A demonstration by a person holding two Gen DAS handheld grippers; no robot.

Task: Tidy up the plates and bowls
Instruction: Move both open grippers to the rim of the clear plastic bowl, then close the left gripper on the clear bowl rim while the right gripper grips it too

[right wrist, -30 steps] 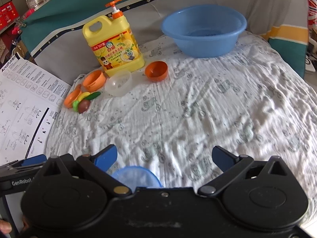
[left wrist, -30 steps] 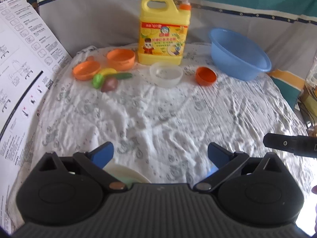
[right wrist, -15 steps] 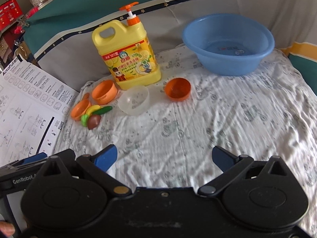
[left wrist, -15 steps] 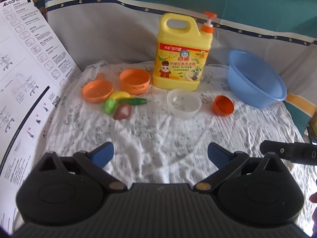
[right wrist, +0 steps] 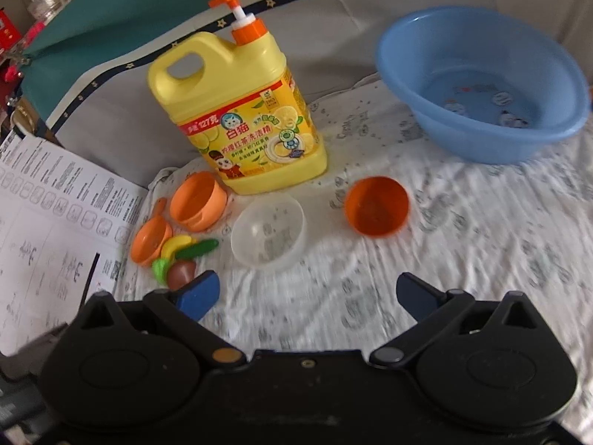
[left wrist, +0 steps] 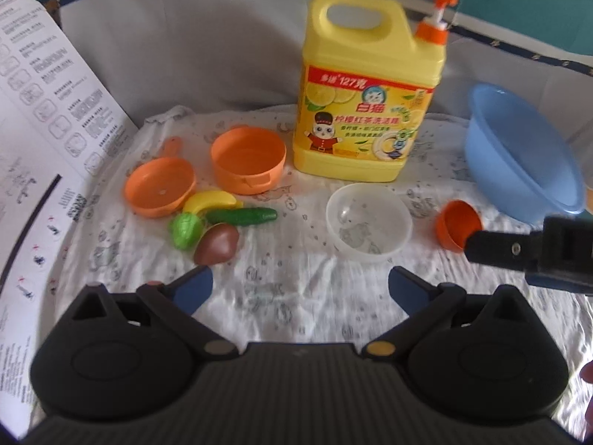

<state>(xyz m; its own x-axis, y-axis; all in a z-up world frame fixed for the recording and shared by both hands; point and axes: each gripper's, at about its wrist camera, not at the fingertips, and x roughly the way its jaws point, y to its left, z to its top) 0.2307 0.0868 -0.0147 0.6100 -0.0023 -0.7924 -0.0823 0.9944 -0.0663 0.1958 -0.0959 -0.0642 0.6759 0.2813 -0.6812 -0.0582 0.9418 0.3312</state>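
A clear plastic bowl sits on the patterned cloth just ahead of both grippers. To its right lies a small dark orange bowl, tilted on its side. At the left stand a light orange pot and a small orange pan. My left gripper is open and holds nothing. My right gripper is open too, short of the clear bowl. In the left wrist view the right gripper's finger reaches in beside the dark orange bowl.
A big yellow detergent jug stands behind the bowls. A blue basin sits at the far right. Toy fruit and vegetables lie by the pan. A printed instruction sheet borders the left.
Both grippers have moved forward across the cloth toward the bowls. A pale bowl and a blue bowl seen under the grippers one second ago are out of view.
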